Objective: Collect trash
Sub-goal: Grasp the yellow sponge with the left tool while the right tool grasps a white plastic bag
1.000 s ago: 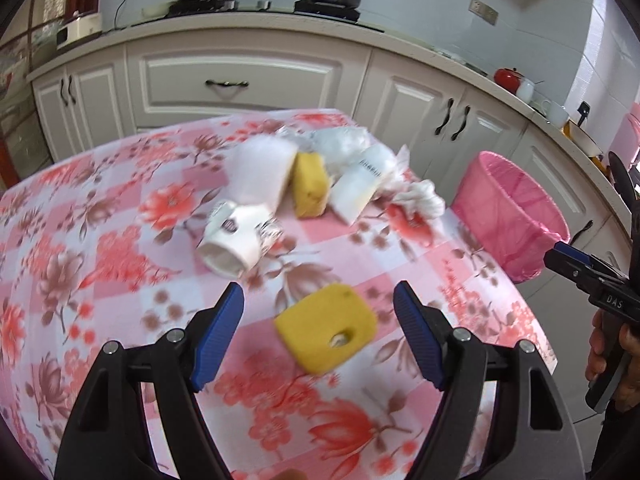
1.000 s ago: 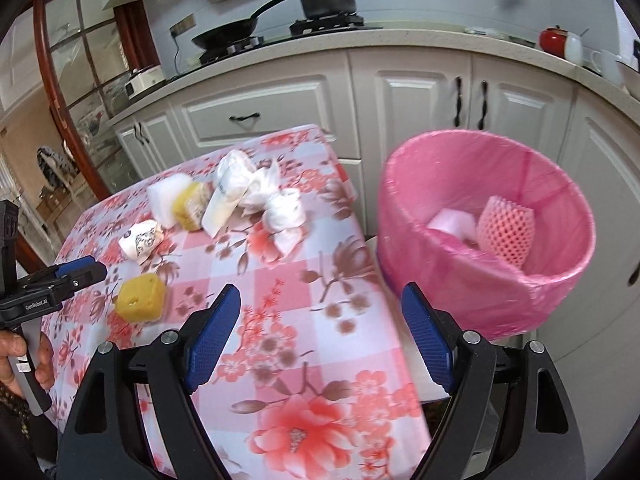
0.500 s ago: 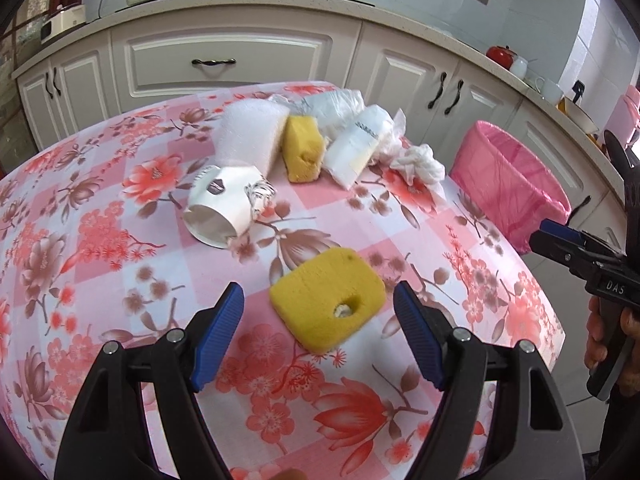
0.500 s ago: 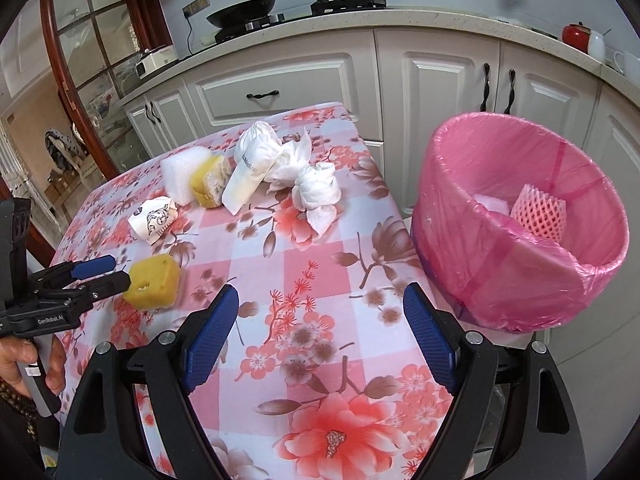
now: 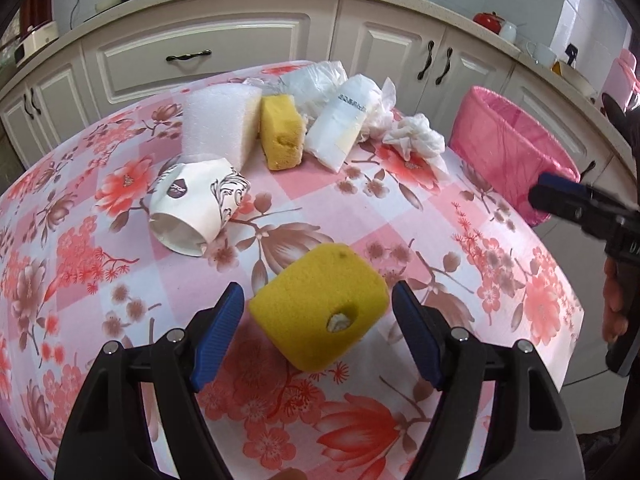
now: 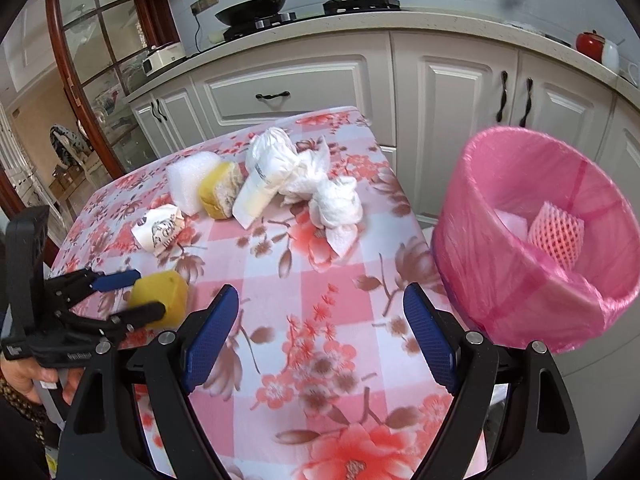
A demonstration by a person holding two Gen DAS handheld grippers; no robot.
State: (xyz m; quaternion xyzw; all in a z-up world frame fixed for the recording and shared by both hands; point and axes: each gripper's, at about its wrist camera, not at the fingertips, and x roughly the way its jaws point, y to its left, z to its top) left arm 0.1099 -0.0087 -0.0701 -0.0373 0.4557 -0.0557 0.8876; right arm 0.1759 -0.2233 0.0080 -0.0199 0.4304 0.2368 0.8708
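Sponge (image 5: 320, 306) and jaws were the pairing that mattered here: the yellow block lay on the floral tablecloth (image 5: 500, 280) directly between the spread blue pads of the left gripper (image 5: 318, 334), turned a little so that one corner pointed back toward the camera and its longer side ran slantwise across the gap. Both pads stood clear of it — a sliver of cloth showed on each side — so the jaws were apart and not yet bearing on anything. In the right wrist view the same gripper straddled the sponge near the table's left edge.

The right gripper (image 6: 320, 334) hung open and empty over the cloth's near edge, well apart from the sponge; the left was plainly the nearer. Beside the table on the right stood the pink-lined bin (image 6: 500, 264), which already held a pink foam fruit net (image 6: 556, 236).

Farther back sat the rest of the trash: a crushed paper cup (image 5: 198, 208) on its side, a white foam block (image 5: 218, 128), a second yellow sponge (image 5: 280, 136) touching it, a plastic pouch (image 5: 340, 128) and a crumpled tissue (image 5: 416, 136).

My reading: a squeeze across the sponge's shorter width would suit, though soft foam may twist as the pads meet its angled faces.
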